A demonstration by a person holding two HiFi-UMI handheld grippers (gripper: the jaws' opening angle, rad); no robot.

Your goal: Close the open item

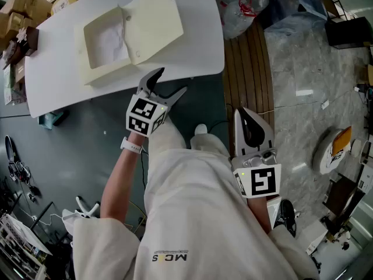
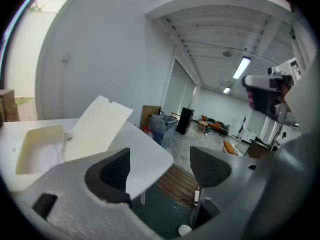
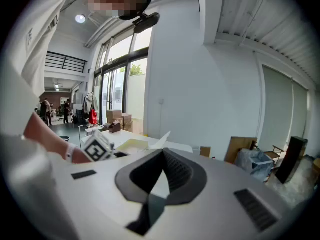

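My left gripper (image 1: 171,81) is spread wide with nothing in it, hanging just off the near edge of the white table (image 1: 204,51). Bare tabletop lies between it and the open cream box (image 1: 96,60), whose lid (image 1: 154,25) stands tilted open. My right gripper (image 1: 245,116) is closed and empty, beside the wooden slats (image 1: 247,57). Grey print (image 1: 171,256) on my clothing is too small to read surely

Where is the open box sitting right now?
Head view, upper left: the open box sits on the white table, just beyond the left gripper, which is not touching it.
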